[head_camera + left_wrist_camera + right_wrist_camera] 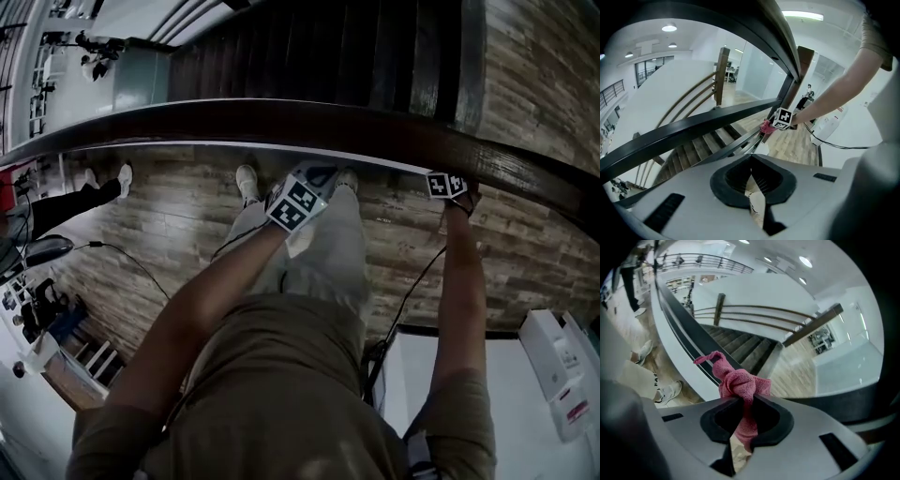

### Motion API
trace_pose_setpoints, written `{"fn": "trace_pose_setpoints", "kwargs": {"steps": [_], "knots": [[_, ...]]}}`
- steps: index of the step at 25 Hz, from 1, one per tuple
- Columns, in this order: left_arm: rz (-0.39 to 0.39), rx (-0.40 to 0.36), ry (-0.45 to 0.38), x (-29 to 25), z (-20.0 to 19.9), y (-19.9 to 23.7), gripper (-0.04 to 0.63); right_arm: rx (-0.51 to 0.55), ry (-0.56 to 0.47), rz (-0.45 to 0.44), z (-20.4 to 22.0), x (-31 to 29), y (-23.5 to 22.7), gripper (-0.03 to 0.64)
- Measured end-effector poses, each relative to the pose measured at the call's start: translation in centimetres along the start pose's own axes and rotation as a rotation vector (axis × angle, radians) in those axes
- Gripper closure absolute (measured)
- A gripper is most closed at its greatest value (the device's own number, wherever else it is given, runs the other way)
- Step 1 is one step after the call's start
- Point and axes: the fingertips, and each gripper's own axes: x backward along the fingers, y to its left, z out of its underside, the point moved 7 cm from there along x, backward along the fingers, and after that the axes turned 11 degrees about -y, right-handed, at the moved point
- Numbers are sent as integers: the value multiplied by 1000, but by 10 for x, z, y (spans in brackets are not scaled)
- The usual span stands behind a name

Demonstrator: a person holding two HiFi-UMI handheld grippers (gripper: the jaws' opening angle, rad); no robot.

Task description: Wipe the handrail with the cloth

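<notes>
The right gripper pinches the pink cloth tight, by the dark handrail at the upper right, maybe touching it. The left gripper is closed, holding nothing.

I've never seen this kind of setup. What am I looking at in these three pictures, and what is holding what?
There is no robot here: a person holds a two-jaw gripper in each hand. The head view comes from a camera on the person's head, looking down at the dark curved handrail and the stairs beyond it. The other two pictures come from cameras riding on each gripper. The right gripper is shut on a pink cloth, up at the handrail. The left gripper is shut with nothing in it. The black-and-white cubes belong to the grippers.
</notes>
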Motion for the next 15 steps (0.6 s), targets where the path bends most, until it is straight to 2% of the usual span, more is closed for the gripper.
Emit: {"fn": "trace_pose_setpoints", "kwargs": {"steps": [3,9,12,15], "knots": [[0,-4,4,7,7,5,577,-68,41,15,8,-1,-2,558],[-85,56,-9,64,33,53,577,-182,104,13,5,3,14,558],[-143,97,-20,106,56,83,577,-160,133,-42,-23,15,52,558],[-218,149,-49,156,85,119,577,-57,117,-150,-79,28,123,558]]}}
